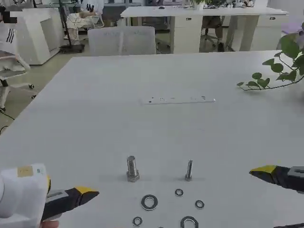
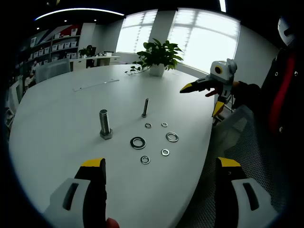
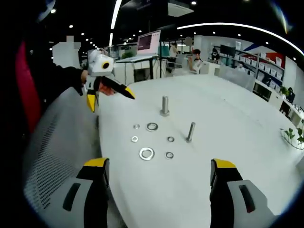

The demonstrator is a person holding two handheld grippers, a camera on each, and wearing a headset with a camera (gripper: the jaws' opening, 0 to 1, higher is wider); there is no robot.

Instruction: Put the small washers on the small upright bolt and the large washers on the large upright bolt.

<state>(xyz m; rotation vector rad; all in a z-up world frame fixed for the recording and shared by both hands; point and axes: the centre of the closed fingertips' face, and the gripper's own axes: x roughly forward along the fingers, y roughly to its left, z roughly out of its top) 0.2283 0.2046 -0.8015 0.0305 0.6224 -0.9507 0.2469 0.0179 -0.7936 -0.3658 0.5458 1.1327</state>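
Table edge: the large washers [image 1: 149, 202] and small washers [image 1: 179, 192] lie close to the near edge of the white table [image 1: 95, 118].
Open room: beyond the large bolt [image 1: 132, 169] and small bolt [image 1: 189, 170] the top runs broad and bare as far as a thin pale strip [image 1: 178, 100]; a leafy plant sprig [image 1: 278, 71] reaches in at the far right.
Left gripper [image 2: 160, 162]: jaws spread wide with nothing held, at the near edge, off to the left of the washers.
Right gripper [image 3: 159, 163]: jaws likewise wide apart and empty, off to the right of the small bolt.
Bolts: grey metal, both upright on their hex heads with threaded shanks up; the small bolt is slimmer and stands beside the large bolt, apart from it.
Washers: flat shiny rings lying on the table in front of the bolts, two large and four small, scattered, none touching.
Surfaces: the table top is smooth and matte; the jaws are black with yellow tips.
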